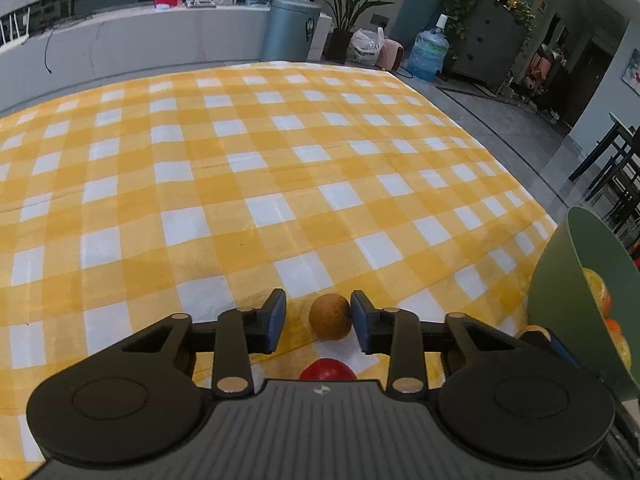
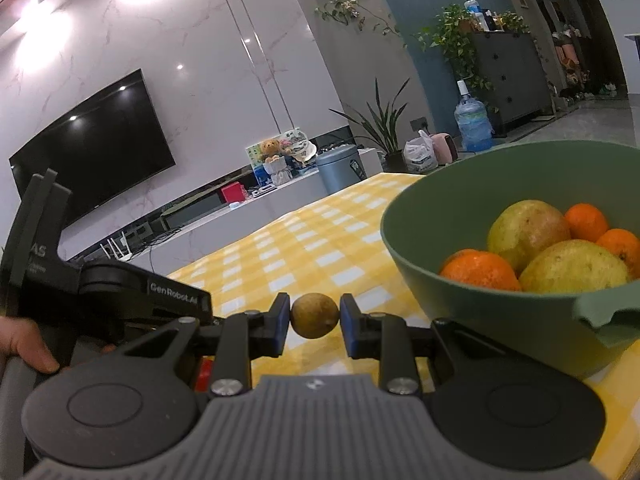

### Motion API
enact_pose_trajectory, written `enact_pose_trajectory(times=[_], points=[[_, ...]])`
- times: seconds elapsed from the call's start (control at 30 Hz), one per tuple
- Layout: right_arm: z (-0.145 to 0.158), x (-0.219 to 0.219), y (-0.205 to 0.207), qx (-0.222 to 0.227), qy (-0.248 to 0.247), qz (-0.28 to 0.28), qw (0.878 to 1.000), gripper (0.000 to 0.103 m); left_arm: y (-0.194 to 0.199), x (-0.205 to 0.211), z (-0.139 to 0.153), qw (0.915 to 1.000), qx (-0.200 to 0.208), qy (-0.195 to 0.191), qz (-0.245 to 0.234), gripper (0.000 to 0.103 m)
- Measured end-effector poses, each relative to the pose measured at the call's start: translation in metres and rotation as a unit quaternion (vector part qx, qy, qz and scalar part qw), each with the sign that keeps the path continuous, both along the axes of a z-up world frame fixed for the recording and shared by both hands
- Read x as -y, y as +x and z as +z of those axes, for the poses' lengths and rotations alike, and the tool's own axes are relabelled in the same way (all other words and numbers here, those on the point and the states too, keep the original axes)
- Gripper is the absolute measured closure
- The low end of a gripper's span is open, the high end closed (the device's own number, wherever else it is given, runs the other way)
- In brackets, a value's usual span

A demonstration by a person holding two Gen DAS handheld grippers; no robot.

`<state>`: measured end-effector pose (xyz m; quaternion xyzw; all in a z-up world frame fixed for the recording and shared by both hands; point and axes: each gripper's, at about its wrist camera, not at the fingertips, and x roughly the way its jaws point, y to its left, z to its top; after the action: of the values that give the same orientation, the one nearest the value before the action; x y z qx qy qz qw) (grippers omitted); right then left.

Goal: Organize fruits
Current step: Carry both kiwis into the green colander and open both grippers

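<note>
Two small brown fruits are in play: one brown fruit [image 2: 314, 315] is pinched between the pads of the right gripper [image 2: 314, 322] and held clear of the yellow checked tablecloth [image 2: 304, 240], just beside the near wall of the green bowl [image 2: 404, 240], while a second brown fruit [image 1: 330, 316] lies on the cloth near the table's near edge, between the fingers of the left gripper [image 1: 318, 322]. The left jaws are set narrow around that fruit; one pad appears to touch its side and a gap is left at the other, so it is judged not yet clamped. A red fruit [image 1: 328, 369] is seen just behind it, half hidden by the gripper body. The bowl stands at the table's right edge and is already loaded with two pears [image 2: 528, 230] and several oranges [image 2: 478, 270], which marks it as the collecting place. The right fruit is presumably held low and close to the rim so that it can be lifted over and dropped in with little travel. Since the brown fruits are round and smooth, a centred squeeze is judged necessary, otherwise one could roll off across the cloth. A hand [image 2: 24, 346] is seen on the left gripper's handle
</note>
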<state>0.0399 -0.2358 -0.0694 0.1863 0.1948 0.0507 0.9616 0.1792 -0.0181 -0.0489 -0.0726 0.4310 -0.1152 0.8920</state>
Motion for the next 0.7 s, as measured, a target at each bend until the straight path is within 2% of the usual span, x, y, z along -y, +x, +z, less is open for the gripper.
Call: enact_pose_trajectory(times=[0.07, 0.17, 0.4, 0.57, 0.7], points=[[0.001, 0.0, -0.001, 0.004, 0.002, 0.0, 1.0, 0.08, -0.001, 0.002, 0.0, 0.9999, 0.002, 0.01, 0.001, 0.072], [0.001, 0.001, -0.005, 0.012, 0.007, 0.005, 1.0, 0.08, -0.001, -0.001, 0.0, 1.0, -0.003, 0.0, 0.005, 0.078], [0.004, 0.0, -0.005, 0.02, 0.007, 0.013, 1.0, 0.08, -0.007, -0.009, -0.001, 0.9989, -0.003, -0.033, 0.034, 0.078], [0.02, 0.011, -0.014, 0.06, 0.038, 0.011, 0.997, 0.08, -0.011, -0.009, 0.006, 0.9984, 0.012, -0.033, 0.044, 0.079], [0.048, 0.041, -0.03, 0.107, 0.078, -0.006, 0.991, 0.08, -0.022, -0.004, 0.023, 0.9964, 0.053, -0.037, 0.054, 0.079]])
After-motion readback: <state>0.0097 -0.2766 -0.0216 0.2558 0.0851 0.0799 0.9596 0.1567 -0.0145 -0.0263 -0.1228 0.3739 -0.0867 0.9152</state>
